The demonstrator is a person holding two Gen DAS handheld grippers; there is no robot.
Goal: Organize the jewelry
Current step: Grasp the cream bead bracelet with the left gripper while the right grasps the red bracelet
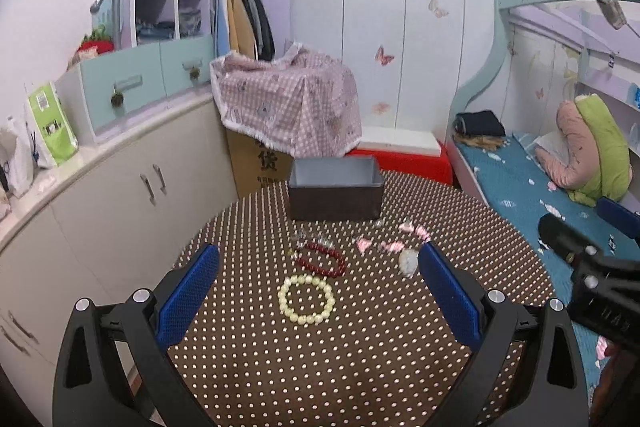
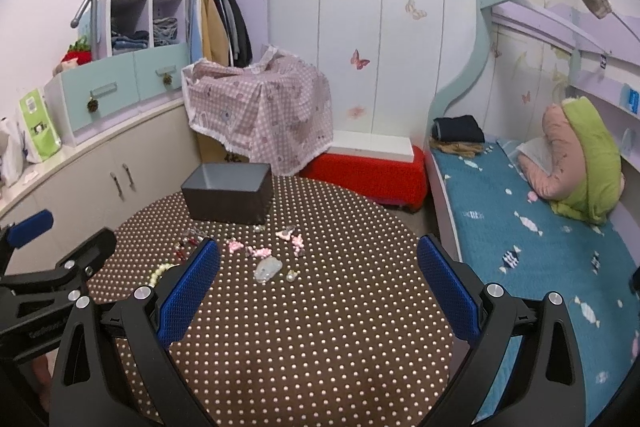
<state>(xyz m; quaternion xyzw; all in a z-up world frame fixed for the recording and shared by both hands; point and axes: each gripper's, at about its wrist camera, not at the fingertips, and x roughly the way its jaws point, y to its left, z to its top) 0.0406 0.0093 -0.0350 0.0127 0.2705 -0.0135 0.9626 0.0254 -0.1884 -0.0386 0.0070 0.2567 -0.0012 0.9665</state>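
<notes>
A dark open box (image 1: 335,193) stands at the far side of the round dotted table (image 1: 280,367); it also shows in the right wrist view (image 2: 228,195). In front of it lie a cream bead bracelet (image 1: 306,299), a dark red bead bracelet (image 1: 323,259), pink hair clips (image 1: 390,246) and a pale round piece (image 1: 408,262). My left gripper (image 1: 318,281) is open and empty, just above the cream bracelet. My right gripper (image 2: 318,277) is open and empty, near the pale piece (image 2: 267,269) and the pink clips (image 2: 260,251). The cream bracelet (image 2: 160,271) is partly hidden behind its left finger.
White cabinets (image 1: 120,187) curve along the left. A checked cloth covers a box (image 1: 292,103) behind the table, beside a red stool (image 2: 372,171). A bunk bed with a blue mattress (image 2: 540,239) is to the right.
</notes>
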